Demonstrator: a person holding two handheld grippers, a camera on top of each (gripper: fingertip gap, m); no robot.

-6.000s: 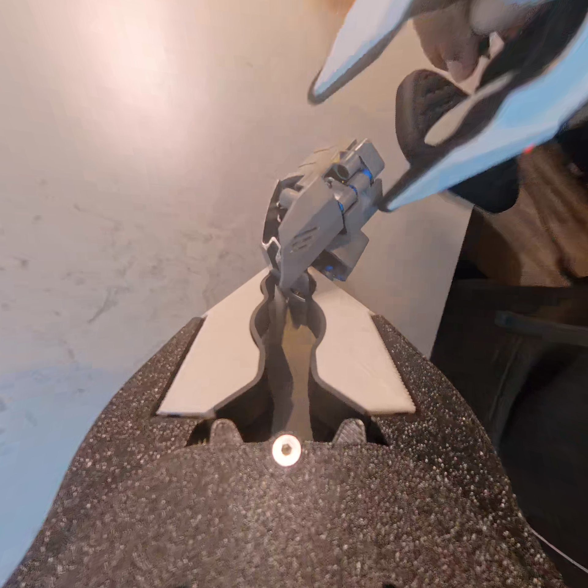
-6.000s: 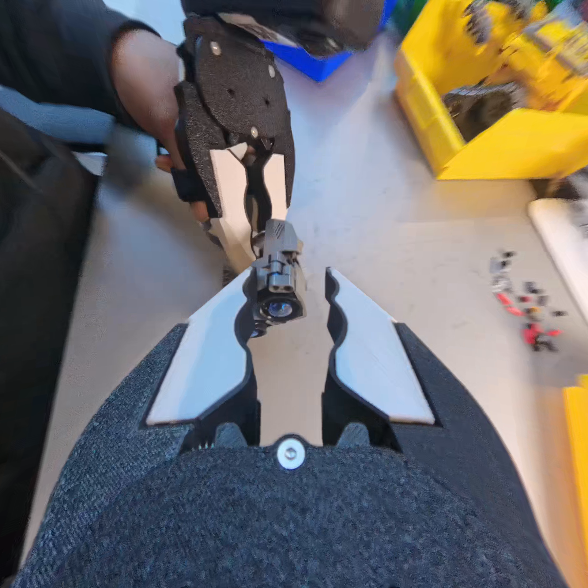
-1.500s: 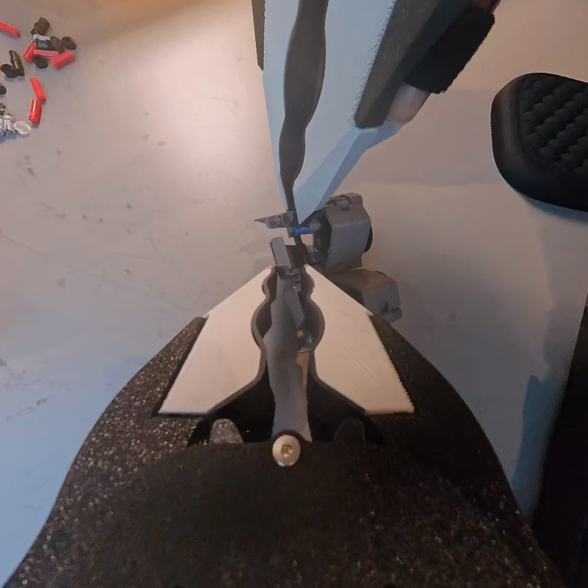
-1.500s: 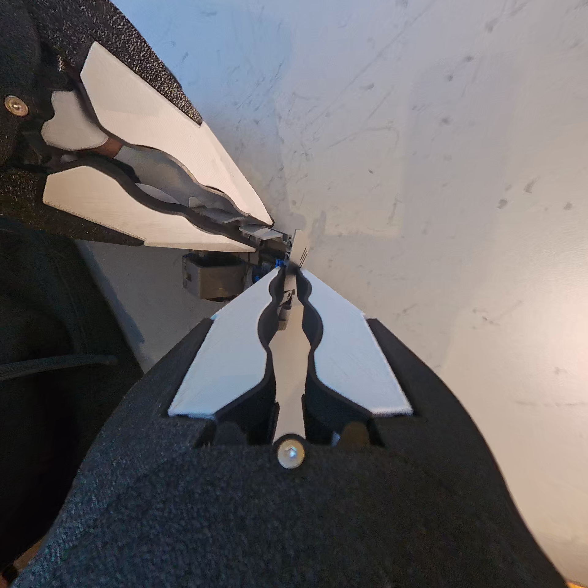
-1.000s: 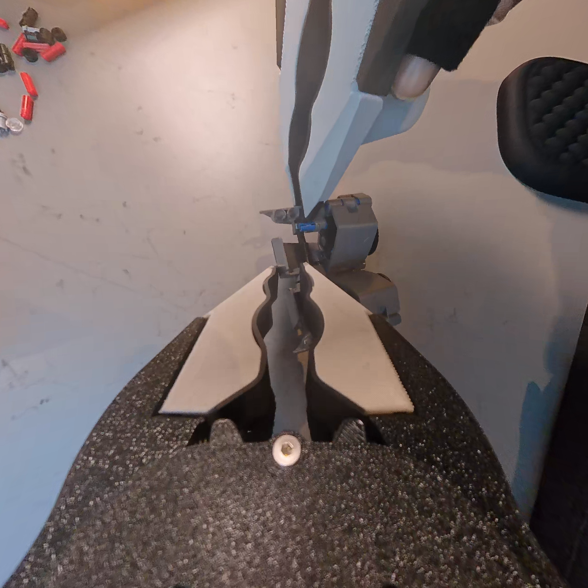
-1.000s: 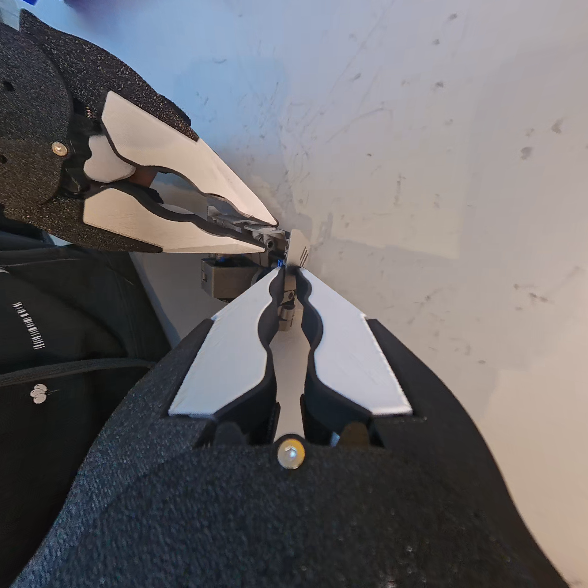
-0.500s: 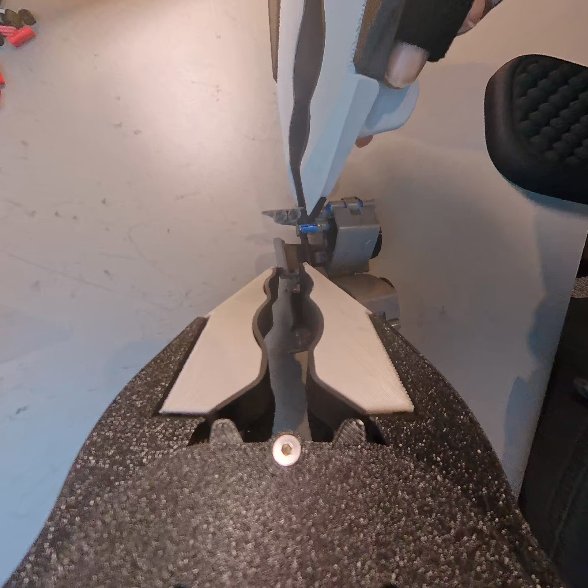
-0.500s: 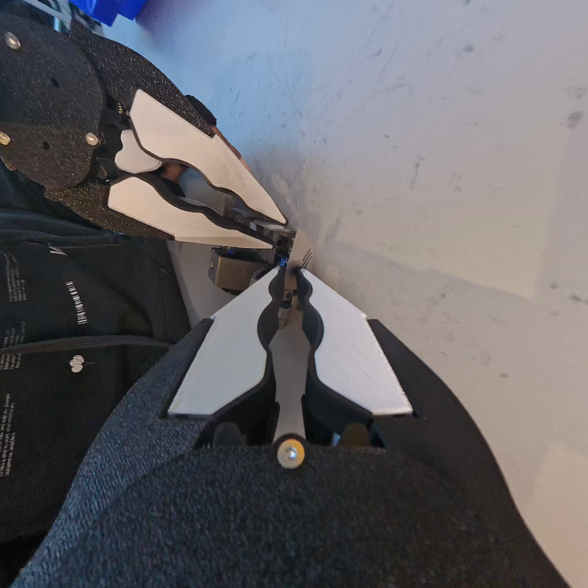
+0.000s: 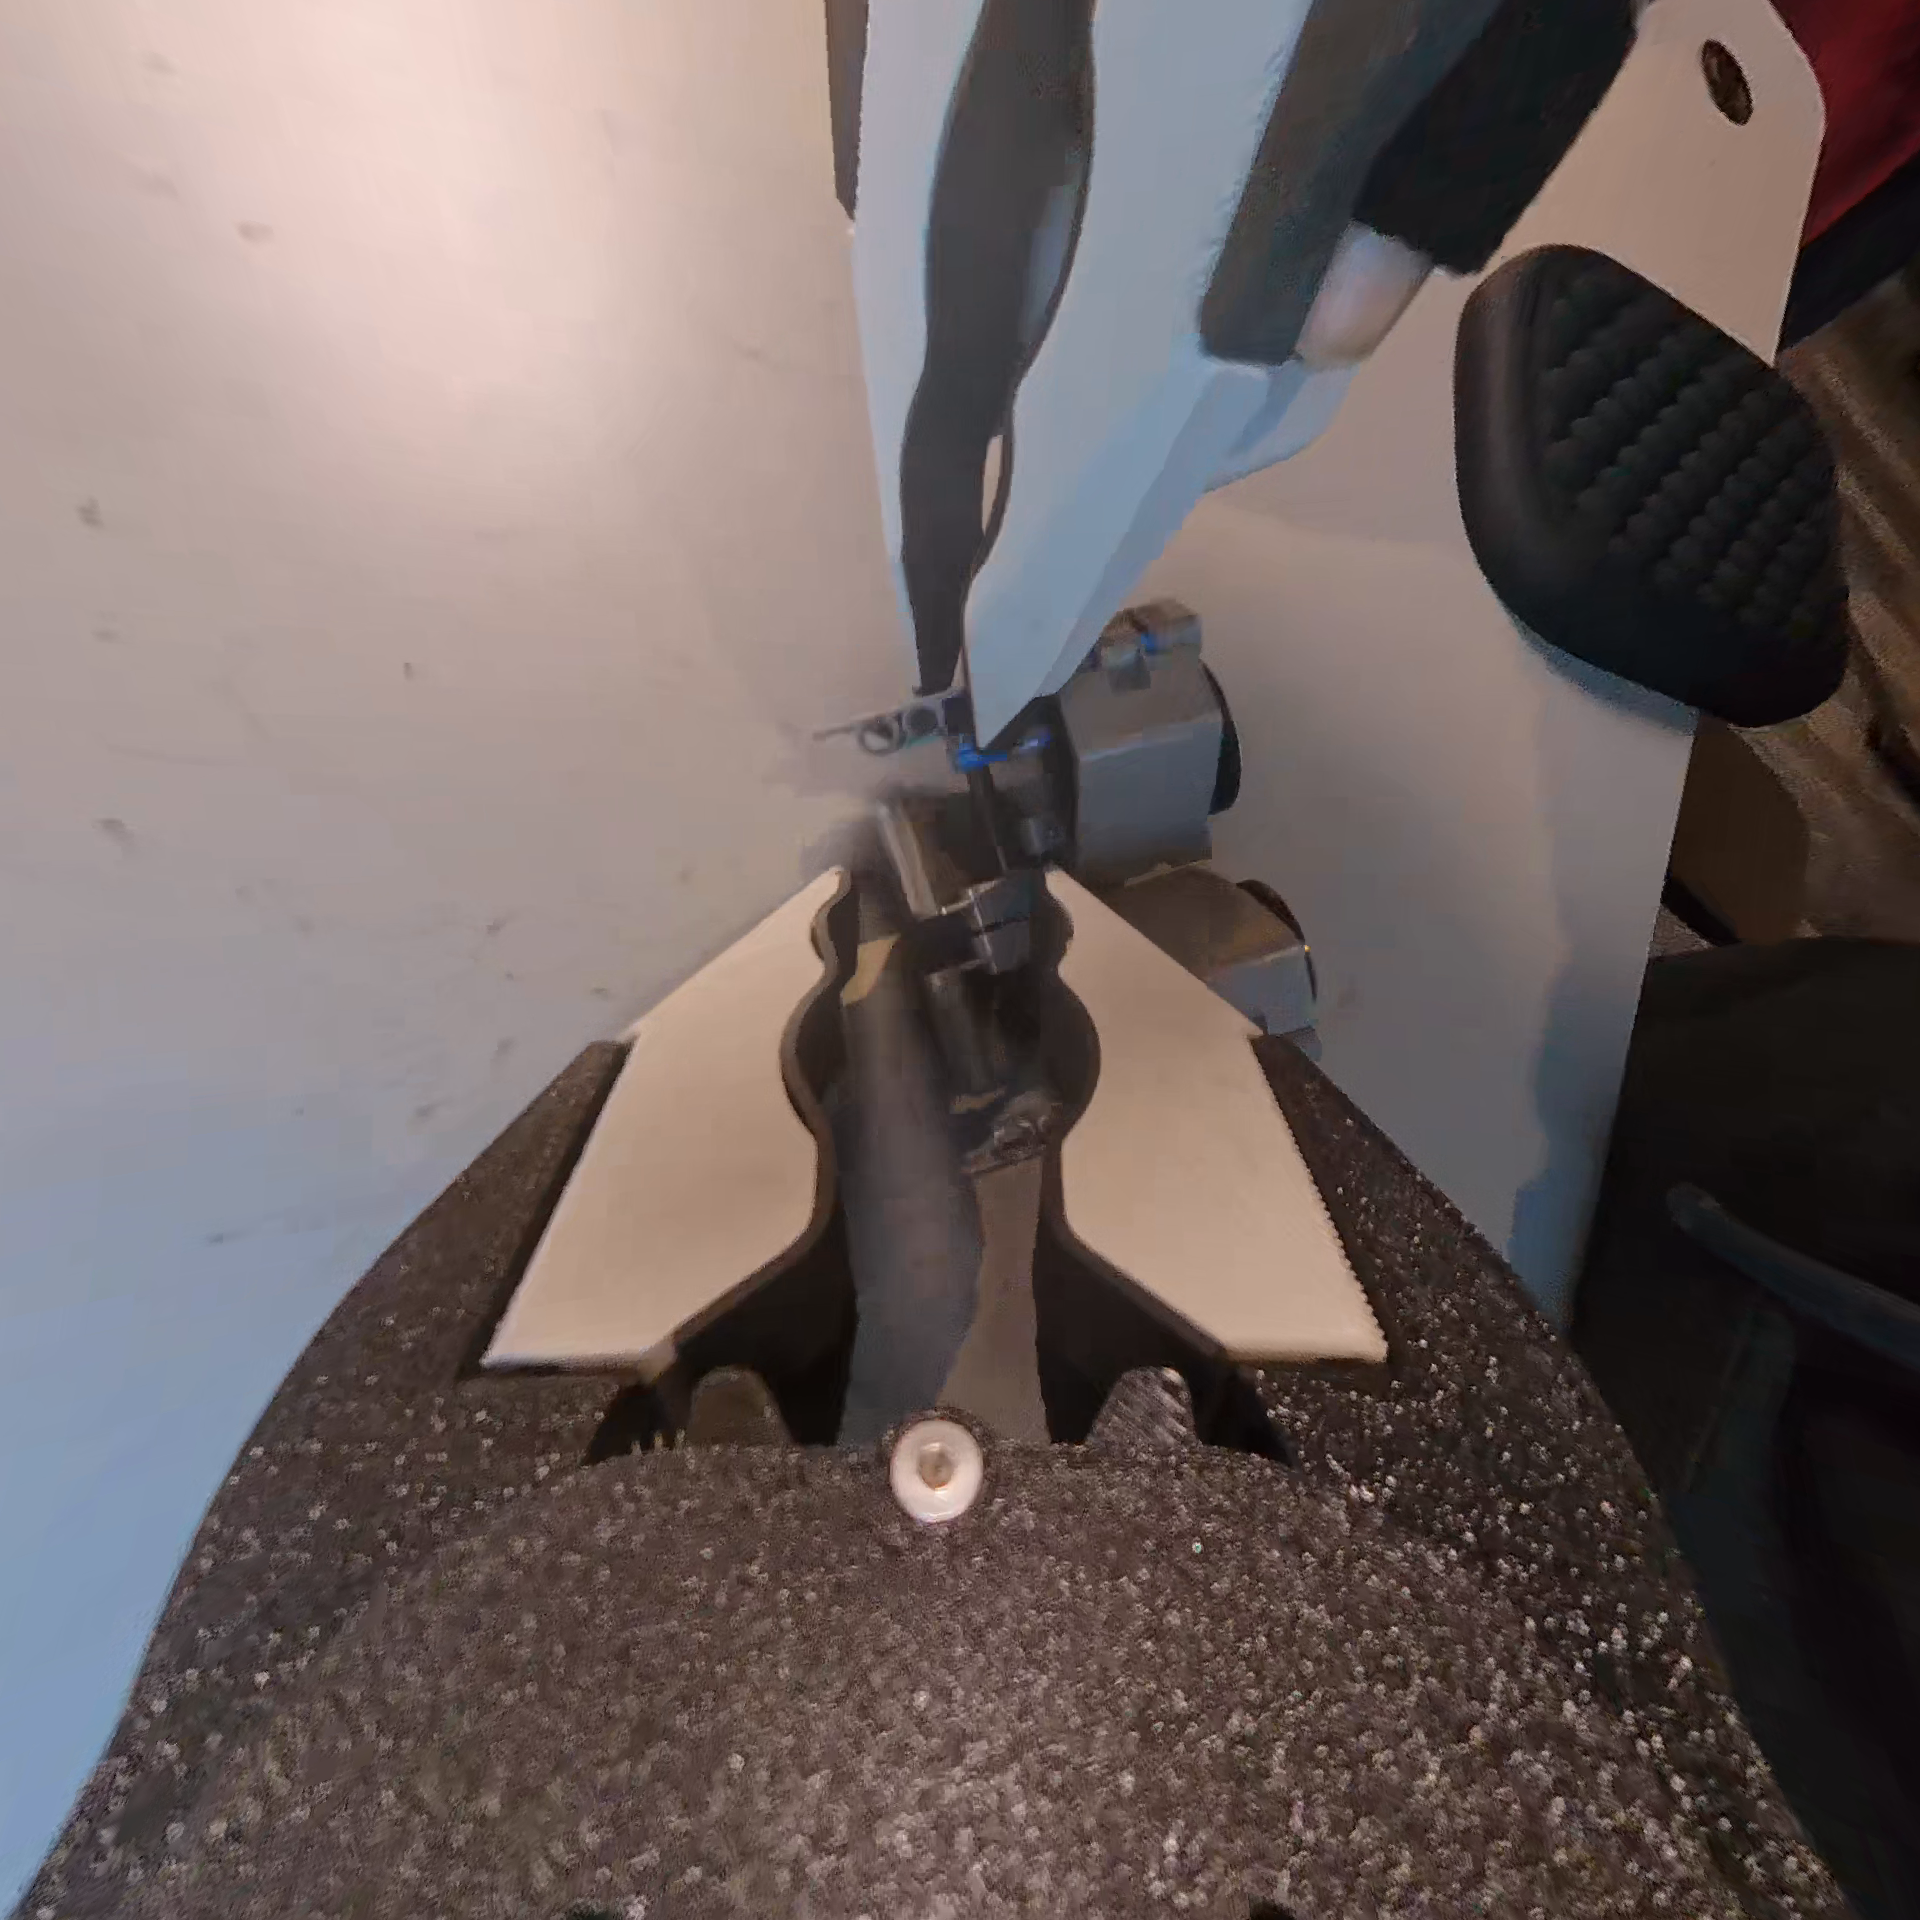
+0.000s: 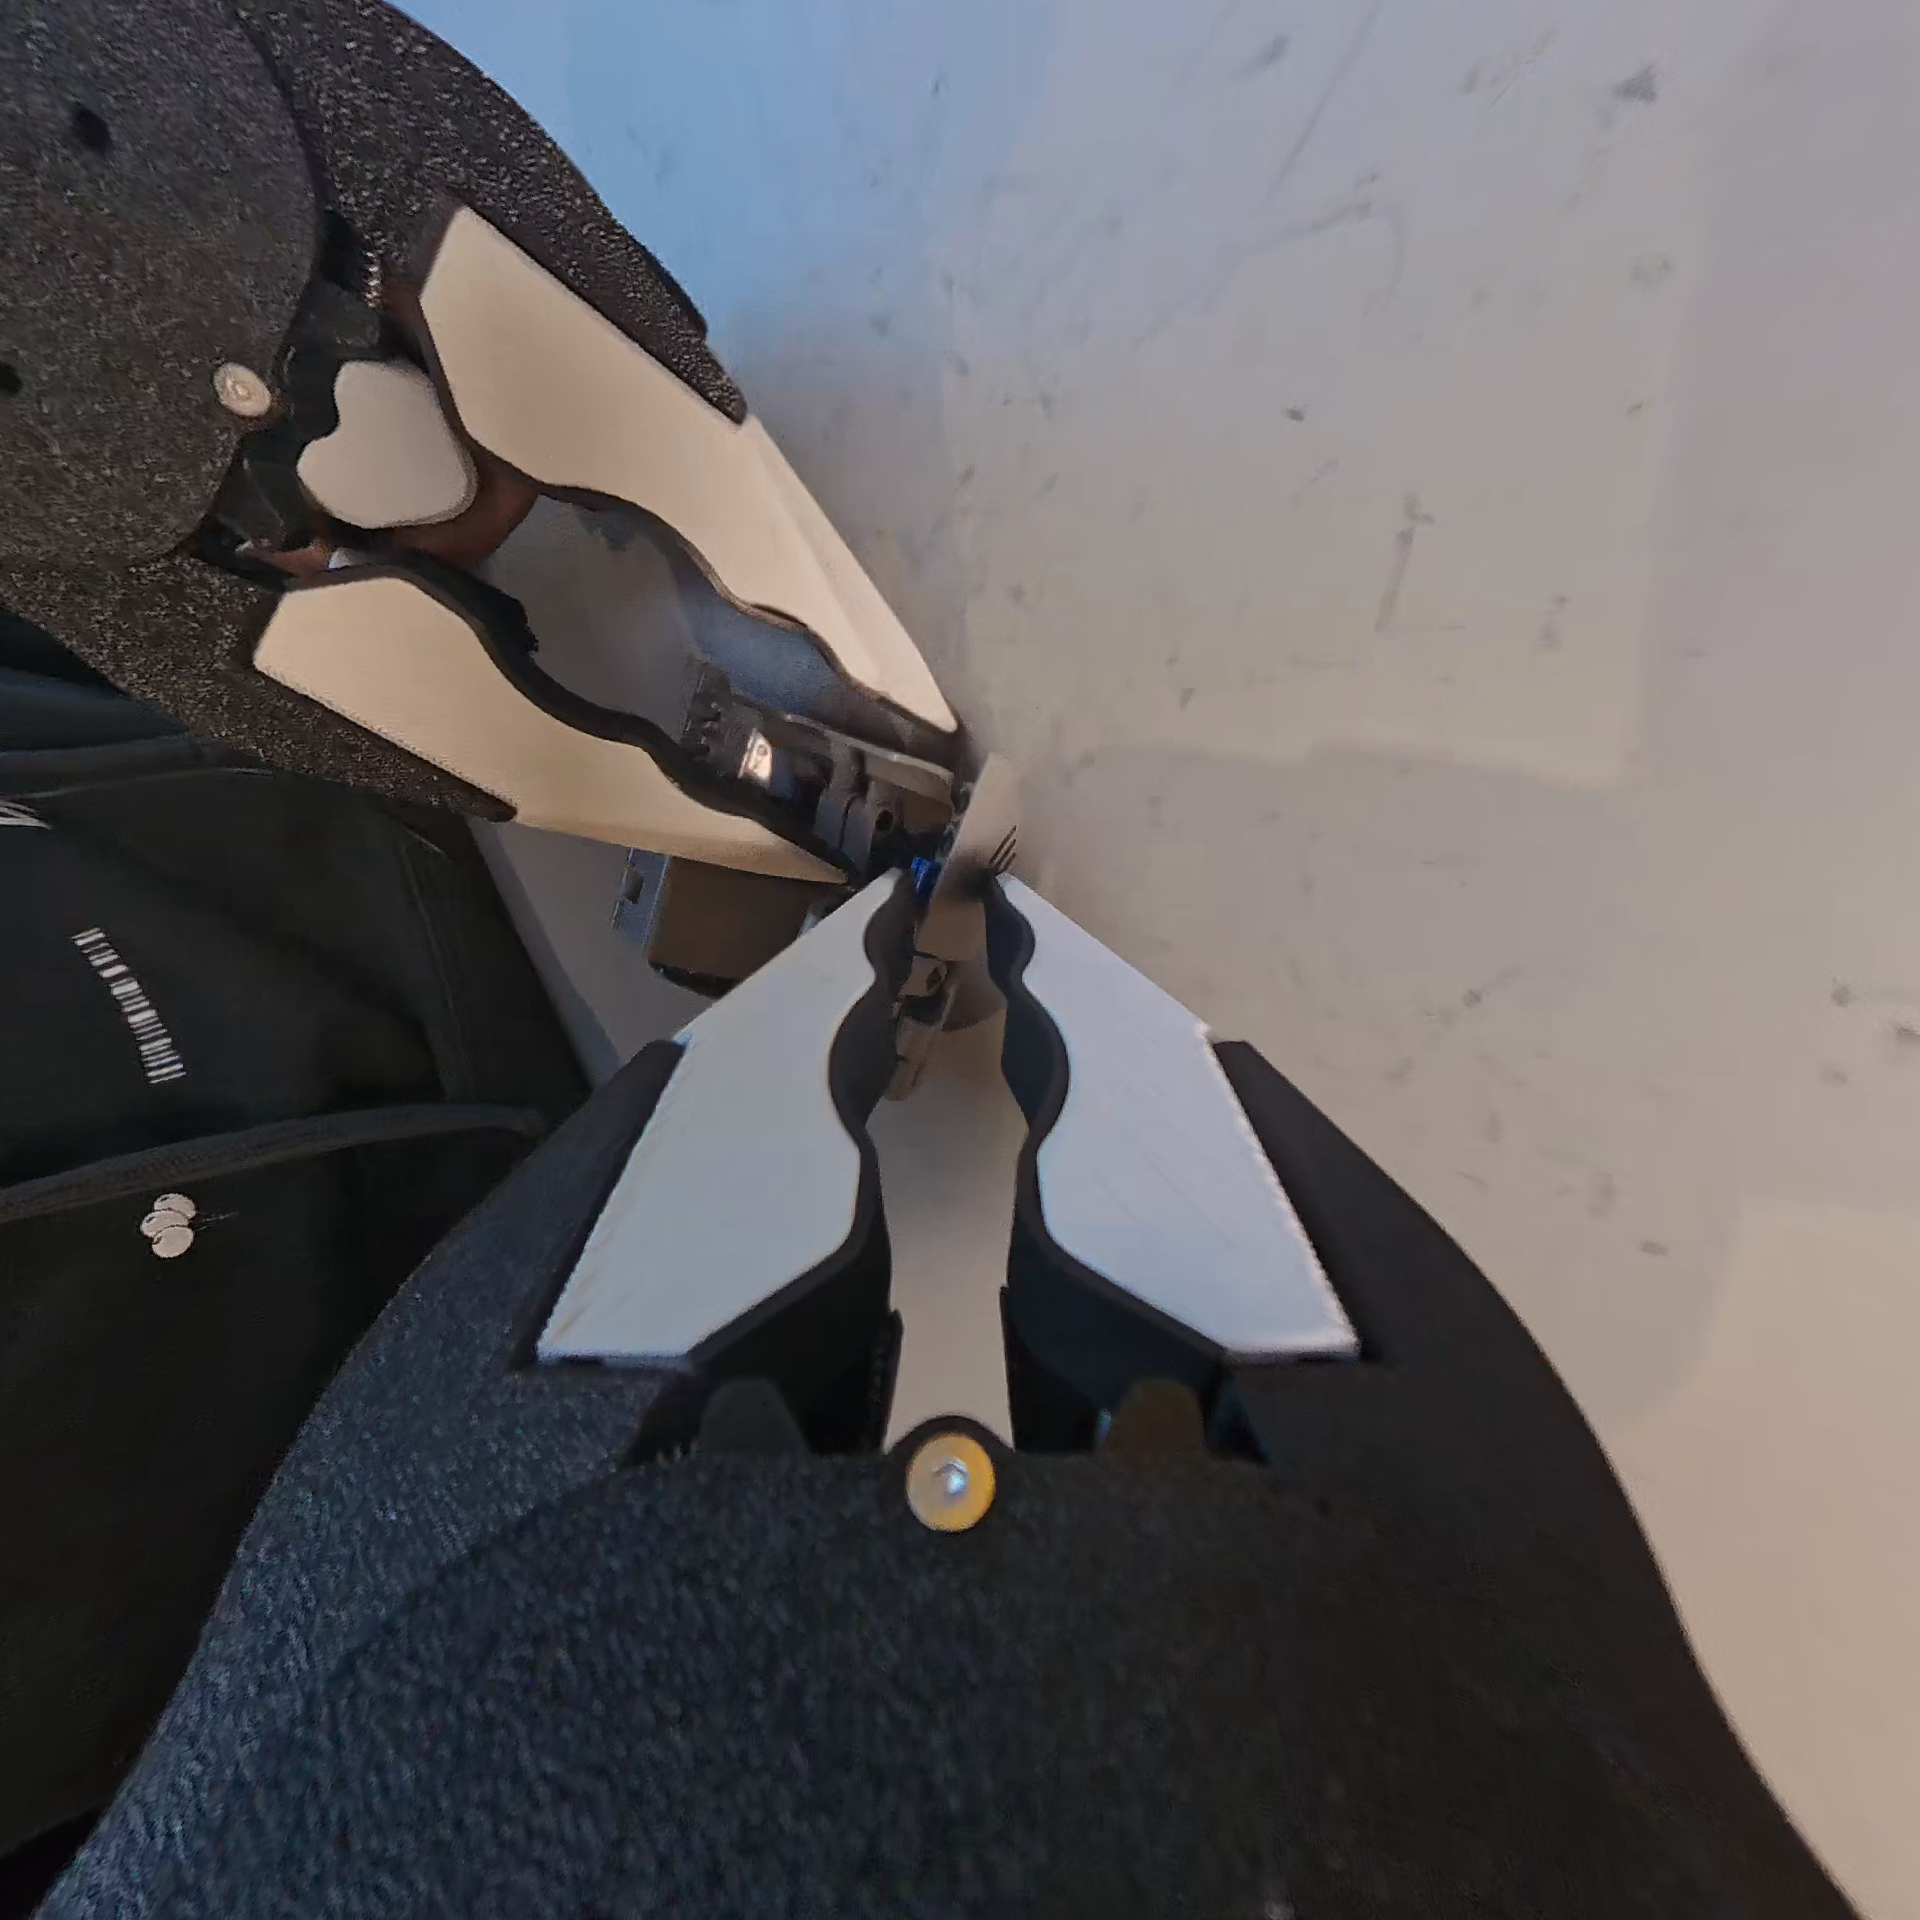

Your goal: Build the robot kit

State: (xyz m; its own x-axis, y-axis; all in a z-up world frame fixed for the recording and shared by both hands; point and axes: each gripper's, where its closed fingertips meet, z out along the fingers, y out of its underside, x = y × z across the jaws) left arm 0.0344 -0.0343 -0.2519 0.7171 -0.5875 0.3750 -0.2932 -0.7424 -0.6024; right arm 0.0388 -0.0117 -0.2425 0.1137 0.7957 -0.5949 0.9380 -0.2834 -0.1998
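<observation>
My left gripper (image 9: 945,883) is shut on the thin end of a grey brick-built model (image 9: 1138,769), held just above the white table (image 9: 416,520). Its blocky part sticks out to the right of my fingers. My right gripper (image 9: 956,707) comes in from above, tip to tip with the left. In the right wrist view, my right gripper (image 10: 940,883) is shut on a small grey panel piece (image 10: 992,800) pressed against the model (image 10: 717,914). The left gripper (image 10: 914,800) reaches in from the upper left. A small blue pin (image 9: 982,750) shows at the joint.
A black textured chair armrest (image 9: 1642,499) is at the right, beyond the table's edge (image 9: 1600,935). Dark clothing (image 10: 208,1039) fills the left of the right wrist view. A gloved fingertip (image 9: 1351,301) rests on the right gripper's side. The tips of both grippers are at nearly the same place.
Both grippers stay joined at the model and have drifted together. The red and black loose pieces have left the left wrist view. My left jaws stand a little wider than before.
</observation>
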